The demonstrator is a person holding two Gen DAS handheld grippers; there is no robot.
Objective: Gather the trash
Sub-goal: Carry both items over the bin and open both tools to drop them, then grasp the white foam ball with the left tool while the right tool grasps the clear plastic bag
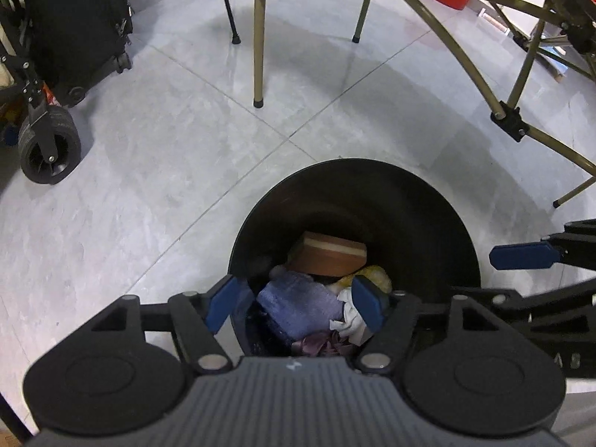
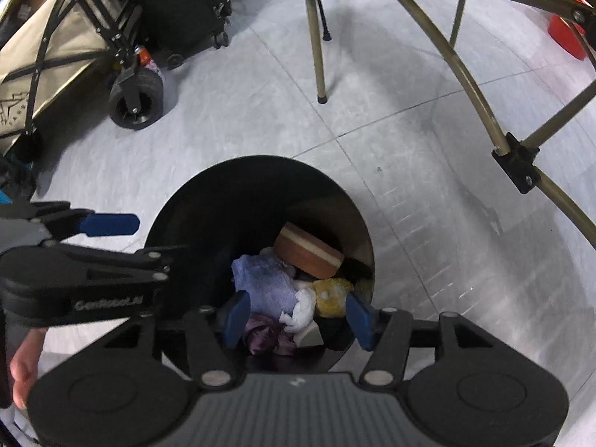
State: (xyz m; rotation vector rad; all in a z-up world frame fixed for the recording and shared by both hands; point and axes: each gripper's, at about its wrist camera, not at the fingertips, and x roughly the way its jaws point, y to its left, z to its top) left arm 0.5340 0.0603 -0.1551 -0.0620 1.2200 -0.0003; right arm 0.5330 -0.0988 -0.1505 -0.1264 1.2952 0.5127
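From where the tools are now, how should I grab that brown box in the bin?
Come straight down from above and pinch the brown box across its short width. It lies tilted atop the trash in the black bin, upper end exposed near the far wall.

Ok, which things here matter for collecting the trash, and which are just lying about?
Job:
black bin
brown block, purple cloth, yellow sponge, white tissue, all inside the bin
left gripper and right gripper, jaws open, empty

Lying about:
folding table legs
cart wheel
black suitcase
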